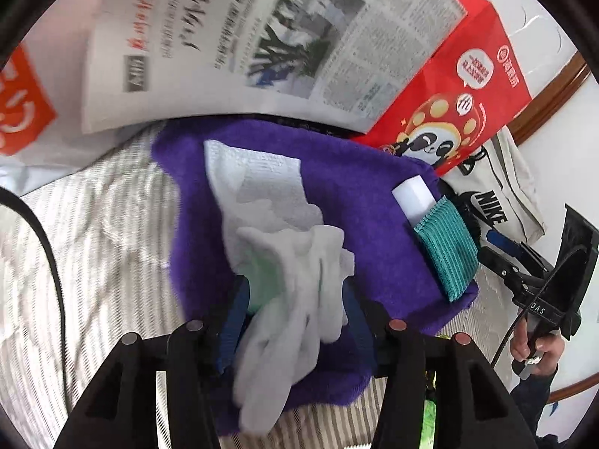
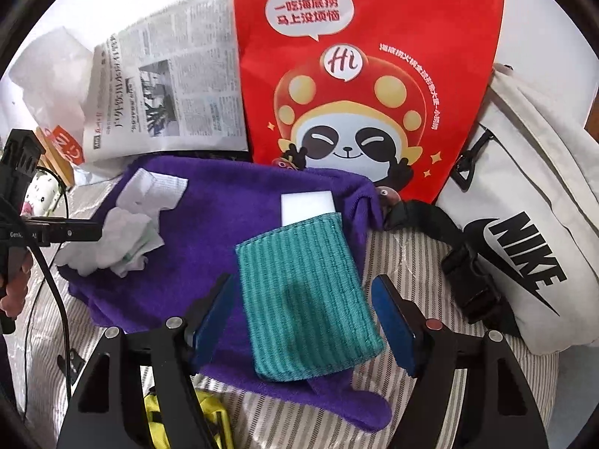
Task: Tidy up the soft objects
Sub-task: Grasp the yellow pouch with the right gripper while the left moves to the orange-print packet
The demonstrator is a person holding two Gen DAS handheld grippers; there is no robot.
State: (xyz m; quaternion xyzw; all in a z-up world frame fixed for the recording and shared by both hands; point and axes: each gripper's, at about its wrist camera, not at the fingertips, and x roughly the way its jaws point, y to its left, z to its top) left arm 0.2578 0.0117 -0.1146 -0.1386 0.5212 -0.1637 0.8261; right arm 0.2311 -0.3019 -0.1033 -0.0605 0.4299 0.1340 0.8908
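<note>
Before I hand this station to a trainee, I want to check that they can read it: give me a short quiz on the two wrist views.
1. True or false: the teal cloth lies on the purple towel.
2. What sticks out from under the teal cloth's far edge? A) white sponge B) newspaper C) yellow strap
3. Fill in: between the left gripper fingers lie crumpled white ____.

Key:
1. True.
2. A, the white sponge.
3. Tissues; the jaws stand apart, and so do those of the right gripper, one each side of the teal cloth.
</note>
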